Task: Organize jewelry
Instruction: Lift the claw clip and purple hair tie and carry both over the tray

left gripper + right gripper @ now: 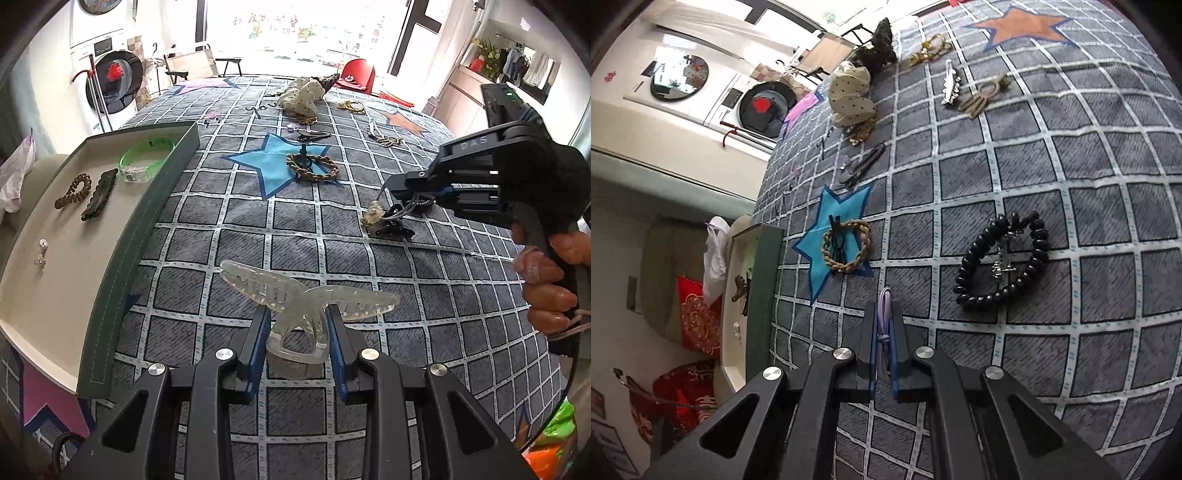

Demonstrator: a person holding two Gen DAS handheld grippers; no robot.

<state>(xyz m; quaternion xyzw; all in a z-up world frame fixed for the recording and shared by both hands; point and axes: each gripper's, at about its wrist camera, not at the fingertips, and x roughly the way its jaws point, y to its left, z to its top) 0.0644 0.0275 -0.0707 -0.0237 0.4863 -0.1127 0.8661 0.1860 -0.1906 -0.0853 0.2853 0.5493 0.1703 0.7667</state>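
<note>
2 tongs grip a translucent toothed claw clip [306, 299] and thin lilac cords [884, 317]

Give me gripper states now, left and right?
Left gripper: closed on the clear claw clip.
Right gripper: closed on a thin purple cord.

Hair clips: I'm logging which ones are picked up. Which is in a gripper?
The clear claw clip, pinched by the left gripper. The black clip lies in the tray.

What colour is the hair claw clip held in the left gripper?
Clear, see-through plastic hair claw clip; left wrist view shows it best.
</note>
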